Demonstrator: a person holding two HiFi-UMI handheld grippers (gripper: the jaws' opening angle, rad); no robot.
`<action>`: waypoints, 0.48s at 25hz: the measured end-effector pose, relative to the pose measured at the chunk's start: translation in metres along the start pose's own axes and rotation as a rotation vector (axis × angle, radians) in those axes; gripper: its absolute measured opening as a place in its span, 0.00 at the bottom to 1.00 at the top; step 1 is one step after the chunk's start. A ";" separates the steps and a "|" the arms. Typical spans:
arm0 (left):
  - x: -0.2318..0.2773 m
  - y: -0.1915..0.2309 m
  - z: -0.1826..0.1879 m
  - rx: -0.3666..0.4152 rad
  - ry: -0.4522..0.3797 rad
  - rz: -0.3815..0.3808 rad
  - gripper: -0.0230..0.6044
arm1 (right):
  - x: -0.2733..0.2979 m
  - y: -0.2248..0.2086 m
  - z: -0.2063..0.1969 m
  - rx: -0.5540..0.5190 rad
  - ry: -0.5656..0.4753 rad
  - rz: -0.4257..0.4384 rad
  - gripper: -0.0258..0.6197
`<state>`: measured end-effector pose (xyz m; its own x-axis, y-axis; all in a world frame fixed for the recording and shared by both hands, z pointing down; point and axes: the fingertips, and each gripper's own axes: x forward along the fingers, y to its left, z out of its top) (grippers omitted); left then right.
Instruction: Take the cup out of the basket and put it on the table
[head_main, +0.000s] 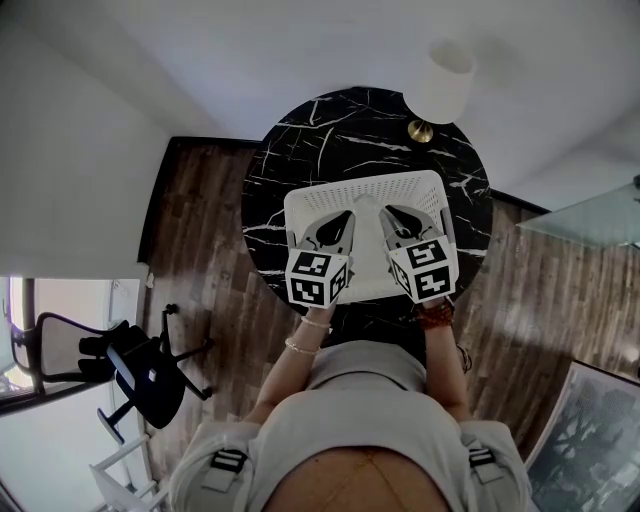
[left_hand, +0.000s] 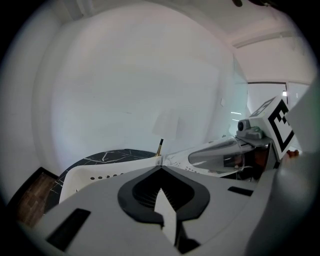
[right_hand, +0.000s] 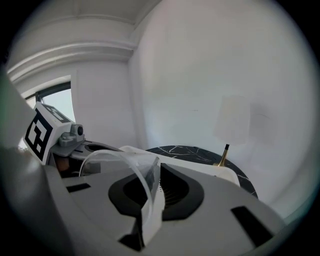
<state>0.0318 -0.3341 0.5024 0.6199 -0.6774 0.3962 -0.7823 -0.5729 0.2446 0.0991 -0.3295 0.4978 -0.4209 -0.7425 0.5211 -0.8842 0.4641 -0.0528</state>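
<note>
round black marble table (head_main: 300, 135), wood floor (head_main: 200, 210), white basket (head_main: 300, 205) at its near edge, right gripper (head_main: 396, 216) pinching the clear cup (right_hand: 131, 161), left gripper (head_main: 340, 222) just clenched on nothing

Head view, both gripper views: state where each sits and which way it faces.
Head view: on the person's head, facing down at the table, basket, left gripper and right gripper; forearms and torso show.
Left gripper view: on the left gripper, facing along its closed jaws over the basket toward a wall.
Right gripper view: on the right gripper, facing along jaws clamping the clear cup.
Shared: both gripper views show the other gripper and the lamp.
</note>
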 end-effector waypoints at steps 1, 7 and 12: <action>0.000 -0.001 0.000 0.004 0.001 -0.003 0.05 | -0.002 0.000 0.003 0.000 -0.013 -0.004 0.09; -0.005 -0.006 0.005 0.026 -0.005 -0.018 0.05 | -0.016 0.003 0.019 -0.003 -0.069 -0.022 0.09; -0.007 -0.010 0.008 0.043 -0.008 -0.026 0.04 | -0.025 0.006 0.030 -0.005 -0.107 -0.033 0.09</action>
<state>0.0352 -0.3271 0.4905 0.6408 -0.6655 0.3827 -0.7625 -0.6095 0.2169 0.0984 -0.3223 0.4591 -0.4108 -0.8049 0.4282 -0.8971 0.4407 -0.0323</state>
